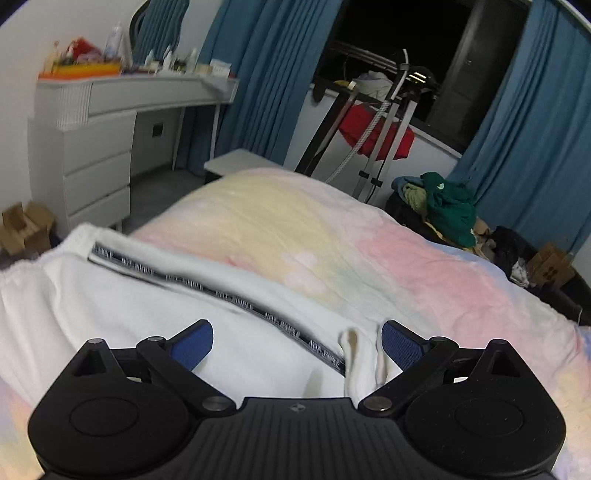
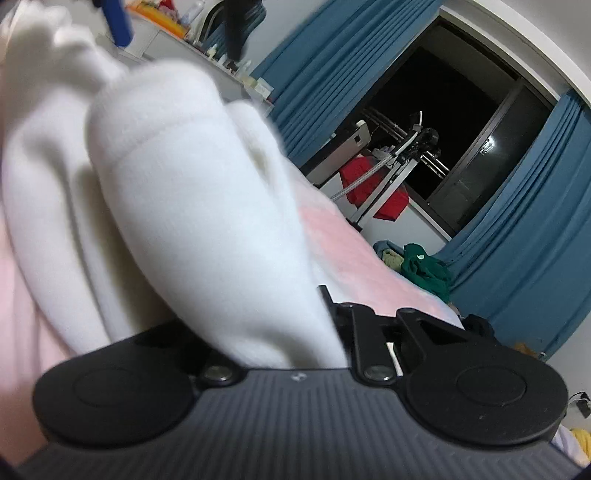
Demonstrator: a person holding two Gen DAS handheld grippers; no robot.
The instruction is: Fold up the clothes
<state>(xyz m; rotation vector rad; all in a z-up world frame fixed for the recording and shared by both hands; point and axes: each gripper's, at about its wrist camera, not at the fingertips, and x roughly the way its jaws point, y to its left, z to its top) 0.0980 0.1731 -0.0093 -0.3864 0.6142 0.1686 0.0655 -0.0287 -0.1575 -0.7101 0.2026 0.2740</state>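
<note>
A white fleece garment (image 1: 155, 317) with a black lettered stripe (image 1: 207, 291) lies rumpled on the pastel blanket (image 1: 295, 229) of a bed. My left gripper (image 1: 297, 345) hovers open just above it, blue pads (image 1: 402, 345) wide apart, and a raised fold of cloth sits by the right pad. In the right wrist view the same white garment (image 2: 192, 206) is lifted in a thick bunch running straight into my right gripper (image 2: 314, 295). That gripper's linkage is drawn in and shut on the cloth, which hides the fingertips. A blue pad of the left gripper (image 2: 116, 20) shows at the top left.
A white dresser (image 1: 96, 140) with bottles stands at the back left. Beyond the bed are a metal stand with a red cloth (image 1: 373, 129), blue curtains (image 1: 258, 74) and a dark window. A pile of green clothes (image 1: 447, 206) and cardboard boxes (image 1: 550, 264) lie at the right.
</note>
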